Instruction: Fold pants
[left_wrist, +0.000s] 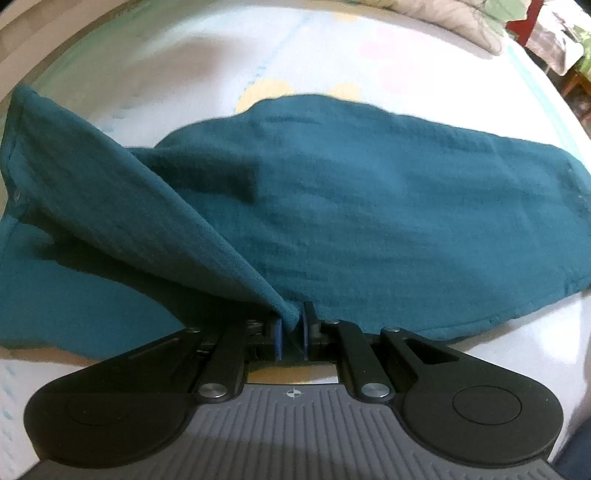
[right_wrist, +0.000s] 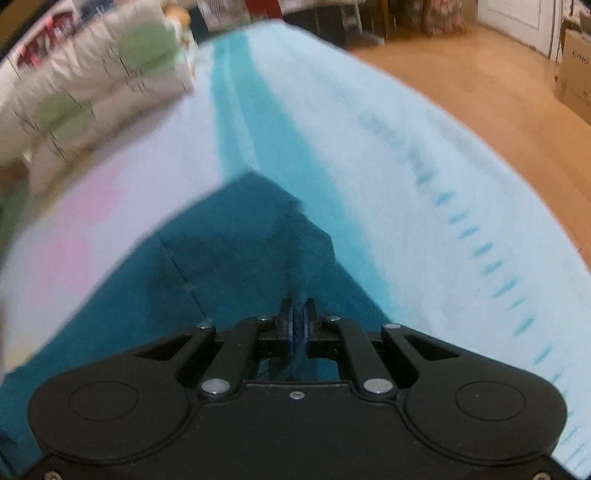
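Teal pants (left_wrist: 332, 206) lie spread across a pale bedsheet (left_wrist: 166, 74). My left gripper (left_wrist: 291, 325) is shut on a pinch of the teal cloth, and a fold rises from its pads up to the left over the rest of the garment. In the right wrist view the pants (right_wrist: 229, 251) end in a corner pointing away from me. My right gripper (right_wrist: 298, 321) is shut on a ridge of that cloth, which pulls up into a small peak at the pads. The picture there is blurred by motion.
The sheet (right_wrist: 369, 155) has a turquoise stripe and dashed marks near its edge. A quilted cover with green patches (right_wrist: 92, 85) lies at the far left. Wooden floor (right_wrist: 498, 92) and a cardboard box (right_wrist: 572, 74) lie beyond the bed edge.
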